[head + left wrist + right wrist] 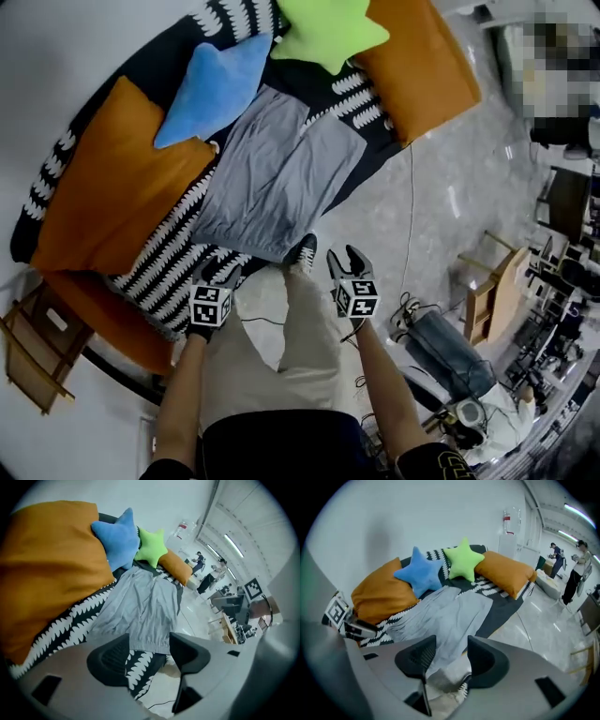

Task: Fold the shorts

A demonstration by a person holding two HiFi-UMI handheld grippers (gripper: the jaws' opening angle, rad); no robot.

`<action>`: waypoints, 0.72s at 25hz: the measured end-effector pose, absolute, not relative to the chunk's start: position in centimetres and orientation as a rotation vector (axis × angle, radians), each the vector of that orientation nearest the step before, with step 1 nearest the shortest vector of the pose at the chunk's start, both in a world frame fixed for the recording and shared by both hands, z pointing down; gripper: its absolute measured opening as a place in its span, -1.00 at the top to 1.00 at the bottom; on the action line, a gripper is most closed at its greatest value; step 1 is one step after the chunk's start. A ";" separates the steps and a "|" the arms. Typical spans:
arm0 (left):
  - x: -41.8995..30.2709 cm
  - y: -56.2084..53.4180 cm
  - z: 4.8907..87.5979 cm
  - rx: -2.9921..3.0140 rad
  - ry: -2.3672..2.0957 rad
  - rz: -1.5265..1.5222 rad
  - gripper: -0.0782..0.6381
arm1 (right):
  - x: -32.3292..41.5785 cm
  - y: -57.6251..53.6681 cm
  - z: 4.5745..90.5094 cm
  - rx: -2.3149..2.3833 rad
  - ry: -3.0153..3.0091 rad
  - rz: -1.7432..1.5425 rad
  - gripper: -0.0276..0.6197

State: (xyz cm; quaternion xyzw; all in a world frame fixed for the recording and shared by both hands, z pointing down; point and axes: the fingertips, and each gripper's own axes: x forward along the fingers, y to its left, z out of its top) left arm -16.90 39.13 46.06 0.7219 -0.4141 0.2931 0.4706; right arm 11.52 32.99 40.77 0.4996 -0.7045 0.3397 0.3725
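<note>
We see a couch (178, 248) draped in black cloth with white toothed stripes. Grey fabric shorts (281, 173) lie spread flat on it, waistband at the near edge. Around them rest a large orange cushion (112, 183), a second orange cushion (422, 66), a blue star-shaped plush pillow (216, 84) and a green star-shaped plush pillow (328, 33).

A blue cushion (214, 89) and a green cushion (328, 33), both star-shaped, lie between two orange pillows (112, 183).
</note>
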 end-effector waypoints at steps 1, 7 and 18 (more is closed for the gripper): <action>-16.1 39.5 46.7 1.741 -1.038 0.702 0.01 | 13.3 30.8 41.0 1.282 -1.819 0.837 0.22; -10.0 43.1 50.8 1.482 -1.162 0.592 0.01 | 24.9 15.7 47.0 1.145 -1.866 0.599 0.35; -3.2 40.5 53.3 1.058 -1.340 0.345 0.04 | 25.2 0.9 56.6 0.478 -2.015 0.358 0.30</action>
